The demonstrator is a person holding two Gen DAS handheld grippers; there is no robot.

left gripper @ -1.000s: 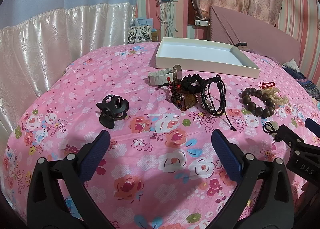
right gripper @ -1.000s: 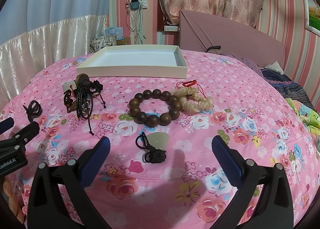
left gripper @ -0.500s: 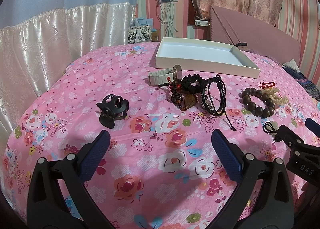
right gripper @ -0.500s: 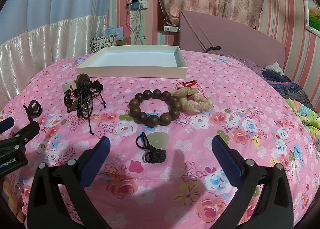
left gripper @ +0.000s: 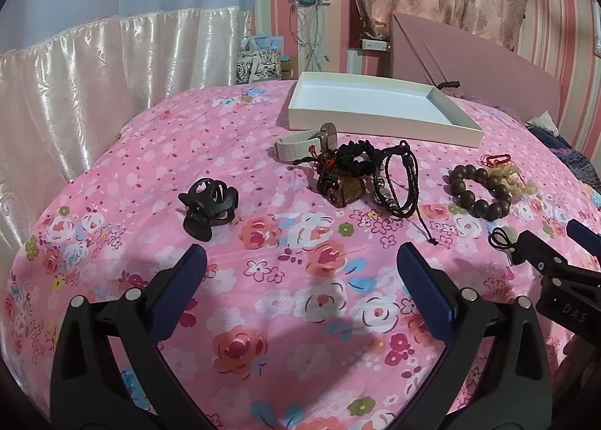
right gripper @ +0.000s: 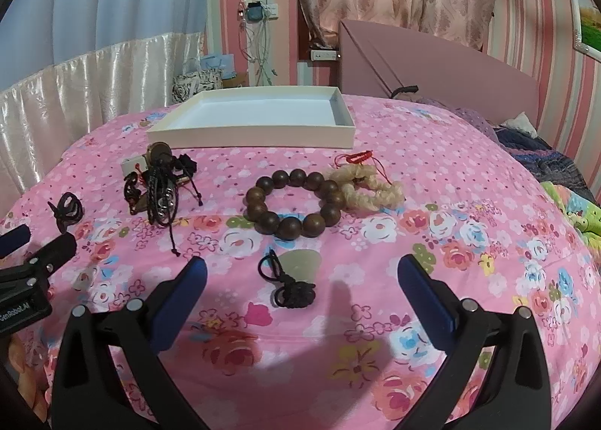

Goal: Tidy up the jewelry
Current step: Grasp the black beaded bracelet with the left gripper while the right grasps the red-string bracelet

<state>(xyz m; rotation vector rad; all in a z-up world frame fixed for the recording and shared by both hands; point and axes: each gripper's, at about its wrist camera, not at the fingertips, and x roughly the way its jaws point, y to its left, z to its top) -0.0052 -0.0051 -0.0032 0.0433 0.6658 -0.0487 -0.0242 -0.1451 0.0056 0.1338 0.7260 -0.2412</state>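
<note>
Pink-striped walls and patterned curtains back a bed (left gripper: pixel 263 279) under a pink floral sheet. Far on it sits a white tray (left gripper: pixel 375 125); nearer lie a wooden bead bracelet (right gripper: pixel 293 204), tangled cords (left gripper: pixel 360 174) and a black hair claw (left gripper: pixel 208 204). Left hand-held gripper (left gripper: pixel 300 272) and right hand-held gripper (right gripper: pixel 300 276) hover with jaws spread, holding nothing.

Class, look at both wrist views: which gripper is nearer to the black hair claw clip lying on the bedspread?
Left. The left gripper sits just short of the hair claw clip, jaws wide. The right gripper faces the pale pendant, farther off.
</note>
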